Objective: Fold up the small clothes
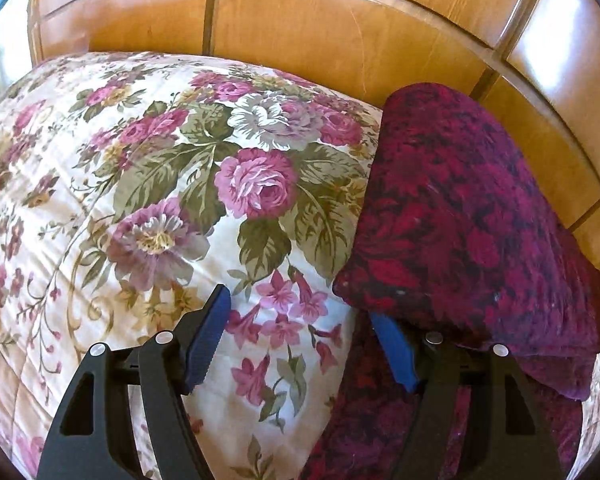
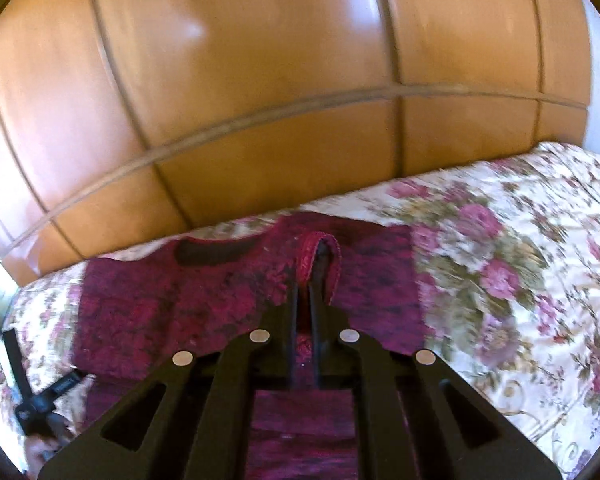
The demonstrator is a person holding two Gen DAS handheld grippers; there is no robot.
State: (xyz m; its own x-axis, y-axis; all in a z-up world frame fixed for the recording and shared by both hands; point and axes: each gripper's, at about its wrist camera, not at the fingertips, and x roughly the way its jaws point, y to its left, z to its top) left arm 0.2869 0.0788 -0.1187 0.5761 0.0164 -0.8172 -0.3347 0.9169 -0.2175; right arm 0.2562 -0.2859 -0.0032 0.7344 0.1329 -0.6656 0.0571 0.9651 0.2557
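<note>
- The small dark red garment (image 2: 228, 292) lies on the flowered bedspread (image 2: 500, 248) of a bed, in the lower middle of the right wrist view, close to the wooden headboard (image 2: 260, 100).
- The right tongs (image 2: 318, 256) are pressed together on a hemmed edge of the garment, which loops over their tips.
- The left tongs (image 1: 304, 336) stand apart with nothing between them. One blue pad (image 1: 206, 340) hangs over the bedspread, and the other sits by a raised flap of the garment at the right of the left wrist view.
- The cloth looks soft, light and floppy. It will likely droop and bend wherever it is lifted, so a hem or a corner is a good place to pinch.
- It does not look slippery or easy to break.
- No box, basket or drawer shows in either view.
</note>
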